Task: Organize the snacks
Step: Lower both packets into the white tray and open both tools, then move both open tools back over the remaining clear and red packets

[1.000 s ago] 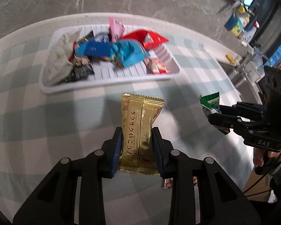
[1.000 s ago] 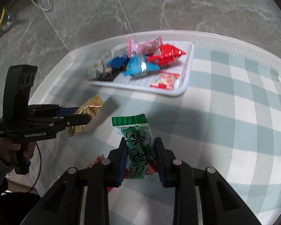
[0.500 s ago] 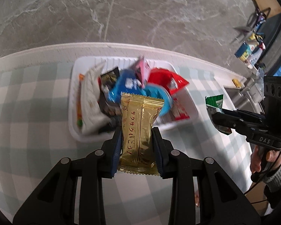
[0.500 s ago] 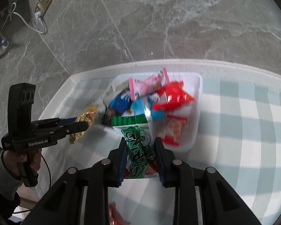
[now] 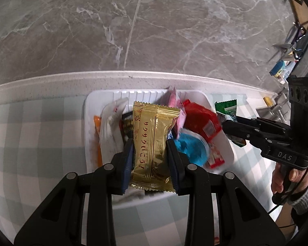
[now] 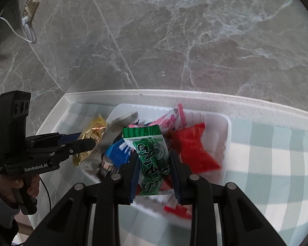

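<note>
Left tongs (image 5: pixel 149 157): angled downward over the tray, pinching a gold wafer packet (image 5: pixel 152 143) upright between the pads.
Right tongs (image 6: pixel 154 162): likewise tilted down, pinching a green snack packet (image 6: pixel 152 153) above the tray's near edge.
White ribbed tray (image 5: pixel 88 110) on the checked counter (image 5: pixel 30 135): holds red (image 5: pixel 199 119), blue (image 5: pixel 191 147), pink (image 5: pixel 174 102) and white (image 5: pixel 110 123) packets, heaped.
Left view only: an orange packet (image 5: pixel 97 139) along the tray's left wall.
Right view only: a wall socket (image 6: pixel 29 4).

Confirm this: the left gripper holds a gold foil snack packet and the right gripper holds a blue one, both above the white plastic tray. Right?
Not quite. The right gripper is shut on a green snack packet, as the right wrist view shows. The left gripper does hold the gold foil snack packet above the white plastic tray.
</note>
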`<action>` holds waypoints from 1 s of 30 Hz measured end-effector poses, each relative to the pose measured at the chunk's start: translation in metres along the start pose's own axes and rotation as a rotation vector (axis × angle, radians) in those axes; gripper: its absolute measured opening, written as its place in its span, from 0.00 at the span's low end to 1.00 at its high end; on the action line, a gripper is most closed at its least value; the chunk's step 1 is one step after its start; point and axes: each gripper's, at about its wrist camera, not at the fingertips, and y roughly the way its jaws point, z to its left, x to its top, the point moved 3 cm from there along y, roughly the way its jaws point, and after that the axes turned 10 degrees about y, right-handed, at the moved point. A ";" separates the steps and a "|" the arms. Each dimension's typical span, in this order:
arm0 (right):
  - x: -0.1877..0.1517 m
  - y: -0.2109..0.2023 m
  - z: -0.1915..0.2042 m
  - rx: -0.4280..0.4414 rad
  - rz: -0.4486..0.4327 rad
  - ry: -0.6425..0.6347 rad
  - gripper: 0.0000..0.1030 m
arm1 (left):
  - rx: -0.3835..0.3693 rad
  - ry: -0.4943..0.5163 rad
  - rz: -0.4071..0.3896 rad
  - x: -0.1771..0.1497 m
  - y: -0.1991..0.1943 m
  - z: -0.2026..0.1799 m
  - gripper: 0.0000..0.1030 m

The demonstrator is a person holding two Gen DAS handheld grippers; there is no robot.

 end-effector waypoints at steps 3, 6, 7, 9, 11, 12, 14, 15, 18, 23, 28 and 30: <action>0.008 0.010 0.002 -0.013 0.000 -0.014 0.30 | 0.005 0.001 0.003 0.007 0.008 0.005 0.28; 0.012 0.019 0.005 -0.037 0.001 -0.038 0.30 | 0.010 0.007 0.007 0.011 0.015 0.006 0.28; 0.013 0.022 0.007 -0.043 0.001 -0.047 0.31 | 0.012 0.010 0.011 0.012 0.018 0.006 0.28; 0.014 0.027 0.007 -0.072 -0.001 -0.058 0.37 | 0.019 0.011 0.020 0.013 0.024 0.006 0.29; 0.014 0.030 0.007 -0.084 -0.002 -0.067 0.37 | 0.030 0.016 0.032 0.015 0.031 0.006 0.29; 0.013 0.030 0.007 -0.086 -0.005 -0.069 0.39 | 0.034 0.017 0.035 0.015 0.033 0.006 0.30; 0.012 0.026 0.008 -0.085 -0.014 -0.078 0.40 | 0.033 0.015 0.031 0.016 0.035 0.005 0.46; 0.011 0.025 0.008 -0.085 -0.017 -0.082 0.41 | 0.033 0.013 0.027 0.015 0.035 0.004 0.52; 0.009 0.015 0.009 -0.082 -0.035 -0.089 0.41 | 0.034 0.010 0.012 0.014 0.029 0.003 0.52; 0.006 -0.005 0.012 -0.085 -0.071 -0.104 0.42 | 0.035 -0.019 -0.025 0.007 0.010 0.001 0.52; -0.003 -0.027 0.012 -0.077 -0.088 -0.102 0.44 | 0.030 -0.048 -0.051 -0.010 -0.013 -0.003 0.52; -0.010 -0.035 0.013 -0.071 -0.087 -0.104 0.46 | 0.027 -0.058 -0.054 -0.019 -0.022 -0.007 0.52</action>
